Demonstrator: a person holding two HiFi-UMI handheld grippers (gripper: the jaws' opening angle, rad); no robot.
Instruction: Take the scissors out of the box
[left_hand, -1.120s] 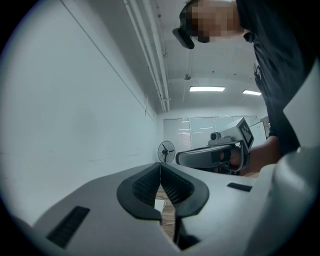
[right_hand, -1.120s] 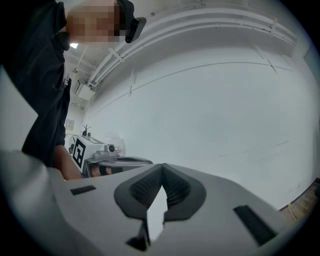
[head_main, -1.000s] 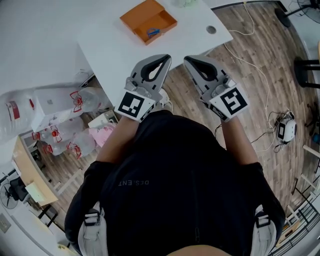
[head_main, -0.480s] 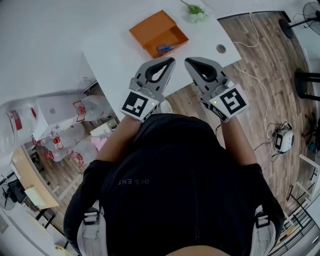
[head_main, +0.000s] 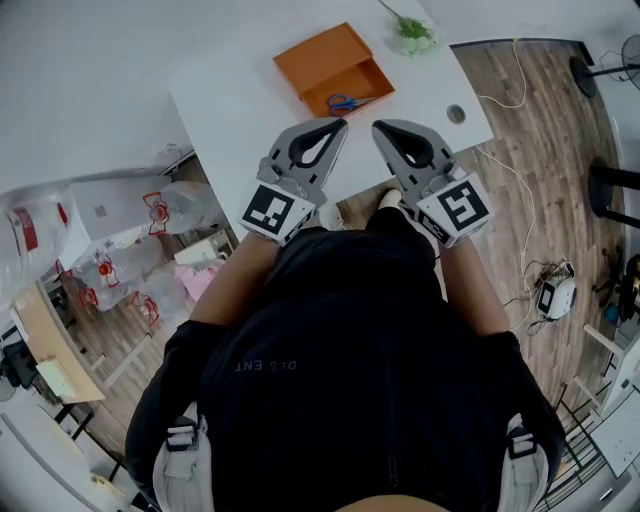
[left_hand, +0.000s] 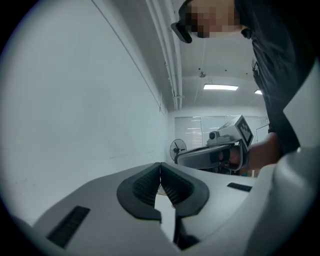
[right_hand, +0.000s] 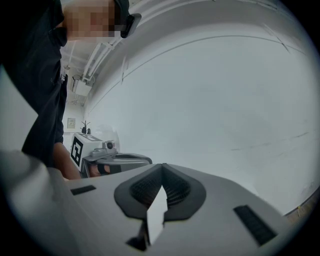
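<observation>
An open orange box (head_main: 335, 68) lies on the white table (head_main: 240, 110), its lid flipped to the far left. Blue-handled scissors (head_main: 347, 102) rest in its near tray. My left gripper (head_main: 341, 122) and right gripper (head_main: 378, 126) are side by side over the table's near edge, just short of the box. Both point level towards it. Each has its jaws shut with nothing between them. In the left gripper view my left gripper (left_hand: 160, 164) shows closed pads, with the right gripper (left_hand: 220, 150) beside it. The right gripper view shows my right gripper (right_hand: 162, 165) closed and the left gripper (right_hand: 107, 157) alongside.
A small green plant (head_main: 412, 30) sits at the table's far right, and a round cable hole (head_main: 456, 114) is near its right corner. Plastic bags and bottles (head_main: 110, 240) are piled on the floor at left. Cables and a small device (head_main: 553, 296) lie on the wooden floor at right.
Both grippers have moved forward together, from over the floor to the table's near edge. The box and scissors now lie closer to their tips. Jaws stayed shut.
</observation>
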